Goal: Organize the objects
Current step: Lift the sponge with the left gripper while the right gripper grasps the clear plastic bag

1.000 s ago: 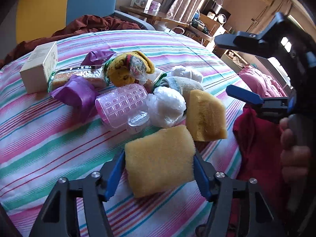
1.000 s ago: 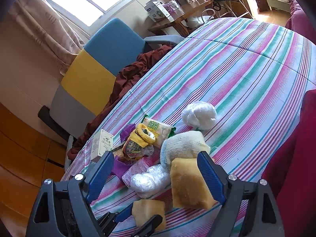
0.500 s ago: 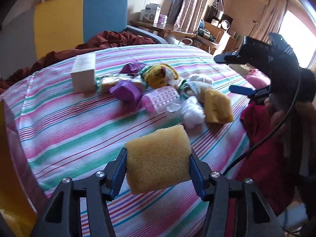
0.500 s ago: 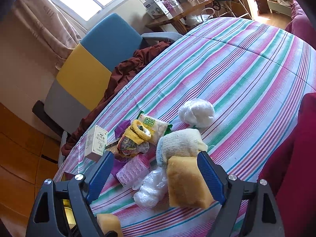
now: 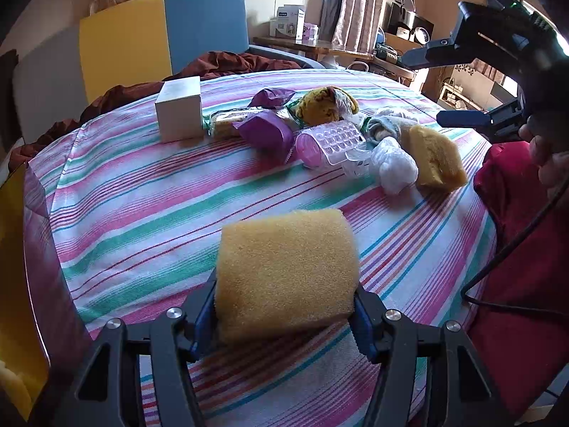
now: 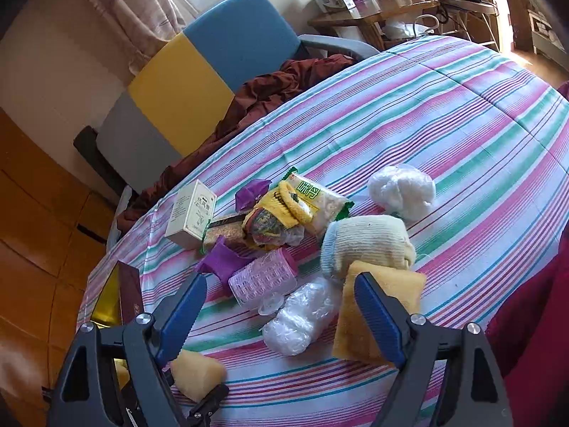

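Note:
My left gripper is shut on a yellow sponge and holds it above the striped tablecloth, near the table's left front. The sponge also shows in the right wrist view. My right gripper is open and empty above a second yellow sponge and a clear plastic bundle. It shows in the left wrist view at the upper right. A pile holds a pink roller case, purple wrappers, a white box and a rolled sock.
A dark red box with a gold inside stands at the table's left edge; it also shows in the left wrist view. A blue and yellow chair with brown cloth stands behind the table. Red fabric hangs at the right edge.
My left gripper has carried the sponge back and to the left, away from the pile, toward the box at the table's left edge. My right gripper has stayed over the pile.

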`<action>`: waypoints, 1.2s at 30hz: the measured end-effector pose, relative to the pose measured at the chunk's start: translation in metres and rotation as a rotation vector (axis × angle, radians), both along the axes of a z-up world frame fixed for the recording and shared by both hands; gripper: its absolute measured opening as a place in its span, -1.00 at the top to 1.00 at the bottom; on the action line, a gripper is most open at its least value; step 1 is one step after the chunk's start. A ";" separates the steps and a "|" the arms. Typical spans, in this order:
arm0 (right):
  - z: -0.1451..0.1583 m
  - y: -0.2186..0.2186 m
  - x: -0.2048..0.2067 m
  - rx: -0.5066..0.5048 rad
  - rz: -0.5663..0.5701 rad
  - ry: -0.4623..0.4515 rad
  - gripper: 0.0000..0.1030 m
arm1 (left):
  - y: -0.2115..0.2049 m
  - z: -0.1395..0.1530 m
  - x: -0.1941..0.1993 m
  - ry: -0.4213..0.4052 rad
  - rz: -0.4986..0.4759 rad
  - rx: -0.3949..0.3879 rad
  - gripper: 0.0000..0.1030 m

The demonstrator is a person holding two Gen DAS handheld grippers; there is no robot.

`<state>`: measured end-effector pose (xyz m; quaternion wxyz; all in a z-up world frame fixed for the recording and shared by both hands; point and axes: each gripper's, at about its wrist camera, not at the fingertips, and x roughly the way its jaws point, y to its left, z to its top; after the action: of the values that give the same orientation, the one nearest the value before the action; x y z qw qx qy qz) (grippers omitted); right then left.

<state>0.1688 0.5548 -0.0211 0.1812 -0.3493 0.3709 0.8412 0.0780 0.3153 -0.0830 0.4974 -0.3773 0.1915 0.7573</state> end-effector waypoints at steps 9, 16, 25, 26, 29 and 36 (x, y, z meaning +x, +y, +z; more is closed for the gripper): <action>-0.002 -0.008 -0.012 0.022 0.054 -0.066 -0.58 | -0.002 0.000 0.000 -0.022 0.001 0.033 -0.27; -0.003 -0.038 -0.047 0.131 0.204 -0.199 -0.25 | -0.007 0.002 -0.003 -0.038 0.022 0.041 -0.20; -0.023 -0.045 -0.071 0.270 0.454 -0.450 -0.47 | -0.018 0.003 -0.005 -0.062 0.028 0.059 -0.17; -0.026 -0.046 -0.074 0.290 0.486 -0.478 -0.50 | -0.019 0.003 -0.004 -0.060 0.028 0.060 -0.17; -0.035 -0.043 -0.082 0.322 0.545 -0.533 -0.54 | -0.021 0.002 -0.005 -0.064 0.028 0.068 -0.17; -0.060 -0.043 -0.094 0.311 0.605 -0.633 -0.32 | -0.020 0.002 -0.005 -0.059 0.027 0.069 -0.18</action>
<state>0.0751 0.5114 -0.0813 0.0821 -0.6501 0.0482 0.7539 0.0728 0.2955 -0.0811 0.5053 -0.3847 0.1454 0.7586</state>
